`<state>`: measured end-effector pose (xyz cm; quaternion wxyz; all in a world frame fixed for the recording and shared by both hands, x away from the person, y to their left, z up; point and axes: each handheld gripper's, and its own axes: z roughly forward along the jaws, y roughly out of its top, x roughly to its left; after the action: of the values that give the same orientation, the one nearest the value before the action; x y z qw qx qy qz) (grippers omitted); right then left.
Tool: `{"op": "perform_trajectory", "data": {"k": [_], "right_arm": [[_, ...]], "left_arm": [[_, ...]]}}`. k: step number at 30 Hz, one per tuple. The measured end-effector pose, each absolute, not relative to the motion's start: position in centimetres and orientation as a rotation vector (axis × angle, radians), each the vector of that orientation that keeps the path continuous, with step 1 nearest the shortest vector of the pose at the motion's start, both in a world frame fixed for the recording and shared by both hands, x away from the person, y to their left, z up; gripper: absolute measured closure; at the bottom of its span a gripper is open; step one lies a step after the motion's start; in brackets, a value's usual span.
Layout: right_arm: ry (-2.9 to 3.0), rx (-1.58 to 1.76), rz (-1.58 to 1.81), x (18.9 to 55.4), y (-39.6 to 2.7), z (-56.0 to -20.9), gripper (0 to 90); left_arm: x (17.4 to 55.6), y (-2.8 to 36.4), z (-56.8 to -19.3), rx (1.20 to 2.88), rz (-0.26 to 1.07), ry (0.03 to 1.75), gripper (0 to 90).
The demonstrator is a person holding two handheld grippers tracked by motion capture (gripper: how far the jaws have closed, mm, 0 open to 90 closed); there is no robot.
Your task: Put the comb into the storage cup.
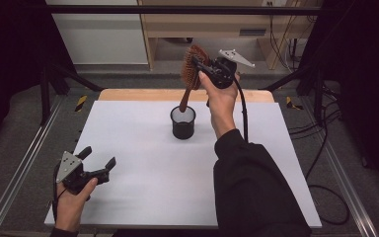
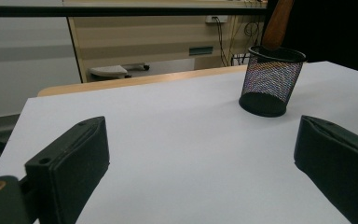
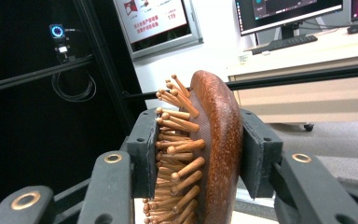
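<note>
**Wooden brush clamped above the mesh cup**

Wood is what your right gripper [image 1: 201, 66] has hold of: a reddish-brown hairbrush [image 1: 191, 69] with an oval, glossy, rounded back and rows of round-tipped wooden pins. In the right gripper view the 2 black jaws are closed on the brush head [image 3: 205, 154], 1 flat pad against the pins and the other against the smooth back. You hold it raised over the far edge of the tabletop [image 1: 143, 148], head up, with the tapered handle slanting down so its tip sits at the mouth of the cup [image 1: 183, 122].

That cup is a black wire-mesh cylinder, open at the top with a solid dark base, standing upright on the matte white surface, nearer the far edge than the near one. From the left gripper view the fine mesh [image 2: 271, 81] lets light through, and the handle end [image 2: 277, 21] shows at its rim.

Your left gripper [image 1: 98, 164] rests low near the tabletop's near left corner, its 2 blocky black jaws spread wide with nothing between them.
</note>
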<state>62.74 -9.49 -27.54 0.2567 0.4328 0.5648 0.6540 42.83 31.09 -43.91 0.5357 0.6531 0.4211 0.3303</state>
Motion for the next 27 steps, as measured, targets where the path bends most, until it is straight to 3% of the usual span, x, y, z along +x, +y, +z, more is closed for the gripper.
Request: {"op": "perform_trajectory", "data": {"k": [27], "right_arm": [[1.691, 1.225, 1.715, 63.2, -7.9, -31.7, 53.8]], "left_arm": [[42.9, 30.8, -44.0, 1.573, 0.773, 0.991, 3.4]]}}
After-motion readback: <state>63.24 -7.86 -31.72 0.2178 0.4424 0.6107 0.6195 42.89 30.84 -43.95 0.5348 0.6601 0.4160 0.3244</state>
